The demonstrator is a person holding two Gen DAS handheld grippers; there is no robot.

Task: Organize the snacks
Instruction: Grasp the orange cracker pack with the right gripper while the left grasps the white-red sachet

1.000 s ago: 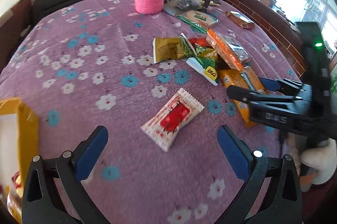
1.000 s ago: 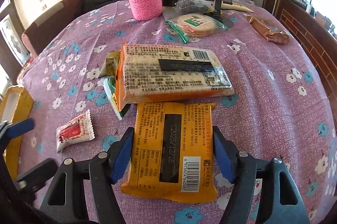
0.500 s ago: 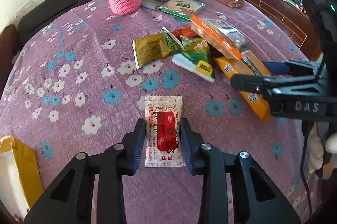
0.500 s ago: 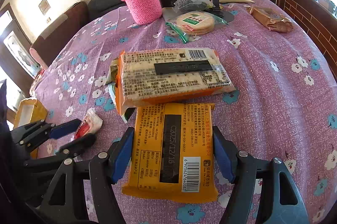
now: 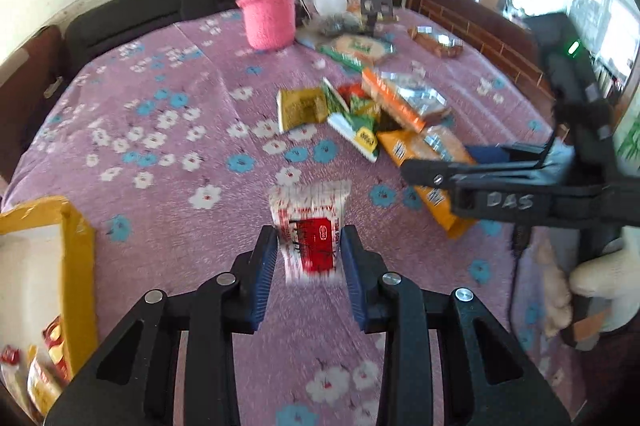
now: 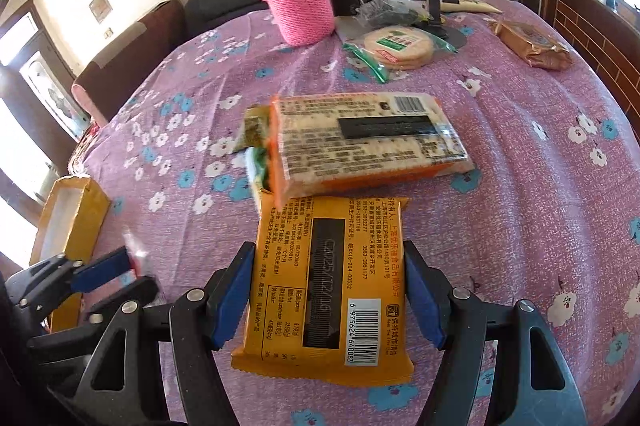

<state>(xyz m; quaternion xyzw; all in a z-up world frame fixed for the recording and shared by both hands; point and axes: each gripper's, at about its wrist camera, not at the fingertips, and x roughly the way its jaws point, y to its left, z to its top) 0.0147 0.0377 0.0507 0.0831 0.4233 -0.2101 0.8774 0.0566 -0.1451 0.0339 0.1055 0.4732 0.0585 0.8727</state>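
Small white-and-red sachet (image 5: pixel 310 234) clamped between the blue pads of the left tongs (image 5: pixel 309 266), lifted clear of the flowered purple bench (image 5: pixel 160 146); print on it blurred, unreadable. Orange biscuit pack (image 6: pixel 332 282), barcode 6 975624 640083, lying flat between the pads of the right tongs (image 6: pixel 328 290), which touch its two long edges. Just beyond those tongs, a clear-and-orange cracker pack (image 6: pixel 368 142). "DAS" handwritten on the right tongs' arm. Yellow box (image 5: pixel 76 250) left of the left tongs.
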